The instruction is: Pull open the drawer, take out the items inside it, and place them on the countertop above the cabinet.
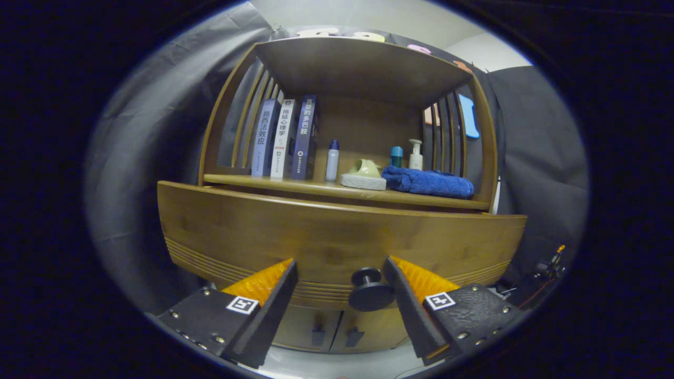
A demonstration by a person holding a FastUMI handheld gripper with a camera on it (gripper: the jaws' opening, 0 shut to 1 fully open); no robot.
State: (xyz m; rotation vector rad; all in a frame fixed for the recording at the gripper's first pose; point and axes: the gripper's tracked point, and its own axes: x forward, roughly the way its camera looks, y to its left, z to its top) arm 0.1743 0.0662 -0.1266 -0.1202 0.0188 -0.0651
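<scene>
Between my two fingers, closer to the right one, sits the round drawer knob point(370, 289); the gripper point(339, 273) stands spread wide, gripping nothing, its fingers level and pointing straight at the drawer front point(337, 231). The knob is off-centre in the gap, so if I close from here the right finger would meet it before the left and could nudge the gripper sideways or pinch only the knob's edge. A shallow hold on that smooth disc may slip off once I pull, and a pull that is not square to the front could jam the drawer in its runners.

I cannot tell whether the drawer is fully shut or slightly out, nor what lies inside it. Below it I see two small cabinet doors point(337, 329). Beyond and above, the countertop point(316, 185) already carries three books point(284, 138), a small bottle point(332, 160), a soap dish point(363, 176), a blue towel point(429, 182) and a pump bottle point(415, 154), so set-down room looks tight and something could be knocked over.
</scene>
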